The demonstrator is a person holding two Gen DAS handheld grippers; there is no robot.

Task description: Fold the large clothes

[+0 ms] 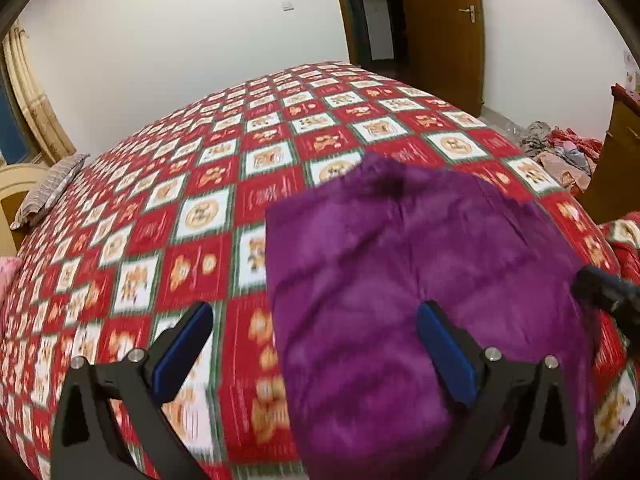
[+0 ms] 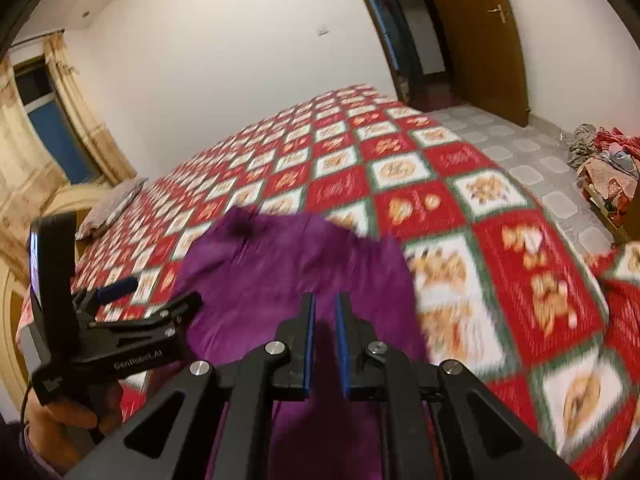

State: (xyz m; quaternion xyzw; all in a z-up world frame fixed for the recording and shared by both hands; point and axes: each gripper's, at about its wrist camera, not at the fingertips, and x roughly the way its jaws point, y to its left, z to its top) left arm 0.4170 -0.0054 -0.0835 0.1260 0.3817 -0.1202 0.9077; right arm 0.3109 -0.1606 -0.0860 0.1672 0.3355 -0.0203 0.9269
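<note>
Left wrist view shows the soft purple fleece garment [image 1: 420, 280] lying loosely bunched near the bed's [image 1: 192, 184] front edge, folding barely begun, left gripper [image 1: 316, 344] spread wide and empty, right gripper [image 2: 324, 344] nearly closed, apparently holding nothing.

One purple garment [image 1: 420, 280] lies on one bed [image 1: 180, 208]. Two grippers are present: left [image 1: 316, 344], right [image 2: 325, 344]. One pillow [image 1: 52, 188], one door [image 1: 444, 32].
</note>
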